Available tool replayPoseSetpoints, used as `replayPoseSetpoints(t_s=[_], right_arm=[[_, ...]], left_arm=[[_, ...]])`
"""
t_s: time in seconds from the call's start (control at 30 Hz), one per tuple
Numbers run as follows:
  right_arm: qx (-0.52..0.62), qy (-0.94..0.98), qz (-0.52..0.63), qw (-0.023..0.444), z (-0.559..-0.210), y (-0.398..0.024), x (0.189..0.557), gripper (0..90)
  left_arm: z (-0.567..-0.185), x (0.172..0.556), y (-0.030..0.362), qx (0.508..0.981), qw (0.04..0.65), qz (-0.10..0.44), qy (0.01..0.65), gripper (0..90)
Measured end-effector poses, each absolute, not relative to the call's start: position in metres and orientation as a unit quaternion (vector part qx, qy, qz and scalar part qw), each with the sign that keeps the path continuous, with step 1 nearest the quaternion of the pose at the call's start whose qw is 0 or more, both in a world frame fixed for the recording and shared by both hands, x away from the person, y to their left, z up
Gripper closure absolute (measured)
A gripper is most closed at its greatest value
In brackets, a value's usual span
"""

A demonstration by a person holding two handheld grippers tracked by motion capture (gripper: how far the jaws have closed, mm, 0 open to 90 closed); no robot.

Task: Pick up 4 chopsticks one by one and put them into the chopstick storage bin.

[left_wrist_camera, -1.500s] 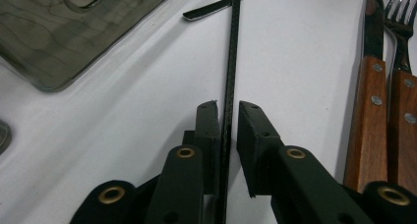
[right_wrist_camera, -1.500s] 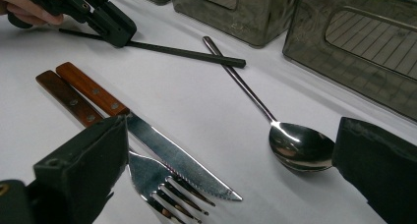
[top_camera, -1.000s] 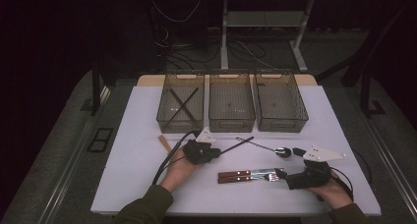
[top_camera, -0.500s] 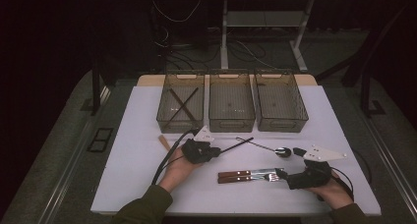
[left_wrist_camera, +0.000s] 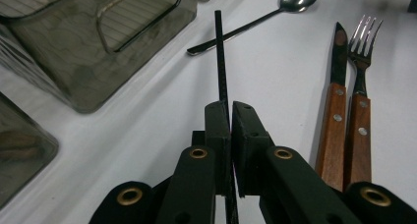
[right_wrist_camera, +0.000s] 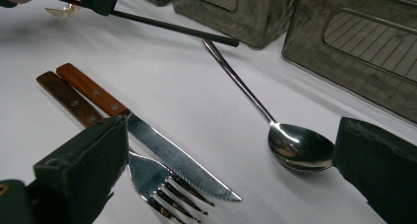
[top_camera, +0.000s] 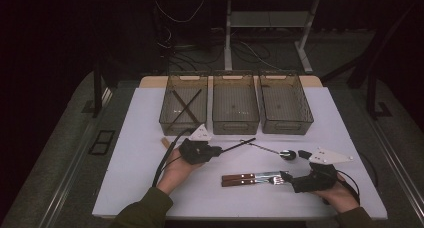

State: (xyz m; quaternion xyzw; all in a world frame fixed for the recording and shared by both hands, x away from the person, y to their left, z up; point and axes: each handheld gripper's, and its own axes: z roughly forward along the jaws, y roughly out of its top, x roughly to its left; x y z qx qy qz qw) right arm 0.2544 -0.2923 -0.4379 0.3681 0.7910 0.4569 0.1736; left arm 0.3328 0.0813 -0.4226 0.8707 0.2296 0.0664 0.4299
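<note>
The left tool (top_camera: 216, 150) was seen clamped on a thin black chopstick (left_wrist_camera: 221, 62), its jaws pressed together on the stick, which was held raised above the white worktop (top_camera: 130, 173). The stick's far end reached over the handle of a metal spoon (right_wrist_camera: 295, 148) lying in front of three smoky bins (top_camera: 235, 108). The right tool (top_camera: 292, 164) was held with its jaws wide apart, nothing gripped between them. A wood-handled knife (right_wrist_camera: 162, 150) and fork (right_wrist_camera: 142, 177) were laid side by side, touching, just before the right tool.
</note>
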Motion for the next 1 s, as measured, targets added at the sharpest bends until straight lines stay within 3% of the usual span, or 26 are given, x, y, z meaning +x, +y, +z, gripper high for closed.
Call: replayPoseSetpoints(t_s=[1.0], right_arm=[[0.371,0.788,0.459,0.173,-0.438,-0.293,0.254,1.0]], left_arm=[[-0.386,0.327,0.107,0.850,0.475,0.085,0.214,85.3]])
